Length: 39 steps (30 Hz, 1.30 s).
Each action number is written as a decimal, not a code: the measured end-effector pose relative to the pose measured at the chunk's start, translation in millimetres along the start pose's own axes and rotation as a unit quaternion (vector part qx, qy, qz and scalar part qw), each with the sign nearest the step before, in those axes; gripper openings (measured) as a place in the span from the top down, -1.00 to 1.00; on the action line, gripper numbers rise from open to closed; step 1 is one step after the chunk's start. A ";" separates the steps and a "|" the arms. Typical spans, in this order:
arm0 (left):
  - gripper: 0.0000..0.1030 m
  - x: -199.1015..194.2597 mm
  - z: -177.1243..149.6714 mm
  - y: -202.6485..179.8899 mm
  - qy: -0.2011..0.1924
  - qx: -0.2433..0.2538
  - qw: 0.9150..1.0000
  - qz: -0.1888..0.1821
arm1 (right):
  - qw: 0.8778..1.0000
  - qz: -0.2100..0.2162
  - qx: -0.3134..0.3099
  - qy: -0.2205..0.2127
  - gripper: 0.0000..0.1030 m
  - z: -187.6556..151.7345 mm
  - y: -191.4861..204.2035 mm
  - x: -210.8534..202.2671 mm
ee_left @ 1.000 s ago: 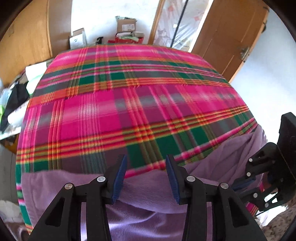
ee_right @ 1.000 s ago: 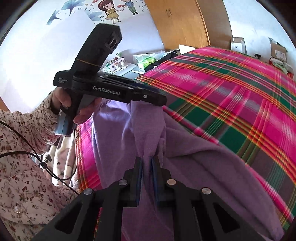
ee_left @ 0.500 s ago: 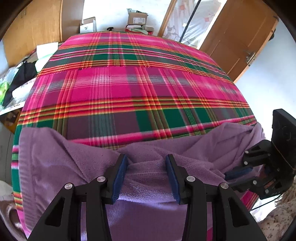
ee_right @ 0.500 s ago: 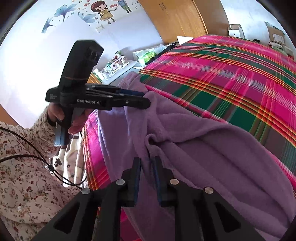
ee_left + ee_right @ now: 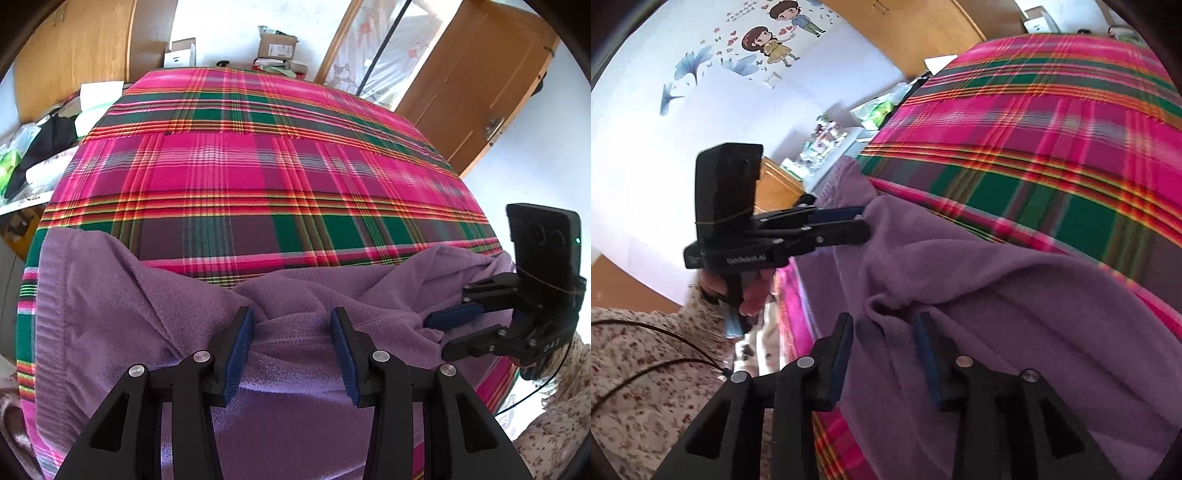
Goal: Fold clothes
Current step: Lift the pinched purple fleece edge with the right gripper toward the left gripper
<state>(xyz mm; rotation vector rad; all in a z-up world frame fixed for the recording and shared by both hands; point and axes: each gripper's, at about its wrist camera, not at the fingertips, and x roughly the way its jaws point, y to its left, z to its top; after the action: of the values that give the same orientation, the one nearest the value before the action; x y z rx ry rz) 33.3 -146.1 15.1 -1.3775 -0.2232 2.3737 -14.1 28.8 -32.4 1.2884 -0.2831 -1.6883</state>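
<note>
My left hand-held gripper (image 5: 291, 347) is wide open. It holds nothing. Its two blue pads (image 5: 240, 354) sit on each side of a soft bump in the purple fleece (image 5: 122, 314), but I cannot tell if they touch it.

My right hand-held gripper (image 5: 884, 349) is open too, and it holds nothing. A small pinched fold of the fleece (image 5: 1015, 314) sits just past its tips. In the left view I can see this gripper (image 5: 450, 330) off to the right, with its fingers apart at the edge of the fleece.

The fleece lies bunched and wrinkled on the bed (image 5: 258, 166), right under and in front of both grippers. One flat part with a sewn hem spreads out to the left of my left gripper. Past the fleece, the bed is covered by a pink, green and red plaid blanket (image 5: 1052, 129).

In the right view my left gripper (image 5: 849, 225) is off to the left, pointing over the fleece. My hand (image 5: 746, 291) holds its handle, and my sleeve (image 5: 646, 350) has little flowers on it.

Far ahead of my left gripper are a wooden door (image 5: 472, 92) and some boxes (image 5: 277, 48). A wall with cartoon stickers (image 5: 775, 37) is up and to the left of my right gripper.
</note>
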 end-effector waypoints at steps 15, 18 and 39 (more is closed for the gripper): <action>0.13 -0.7 -0.7 5.7 -0.006 -0.004 1.000 -0.020 | 0.999 0.041 0.026 0.011 0.28 19.8 -6.6 25.5; 0.13 -0.9 -1.1 6.7 -0.007 -0.006 1.000 -0.023 | 0.999 0.037 0.026 -0.009 0.28 24.9 -6.6 22.9; 0.12 -6.3 5.6 0.7 -0.026 0.013 0.999 -0.026 | 0.996 0.044 0.028 -0.073 0.83 24.5 -10.5 -0.1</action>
<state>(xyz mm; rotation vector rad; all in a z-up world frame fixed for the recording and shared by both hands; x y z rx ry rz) 31.1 -148.9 22.7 -1.2832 -0.2385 2.3643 -40.3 25.9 -29.2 1.1767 -0.4701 -1.7129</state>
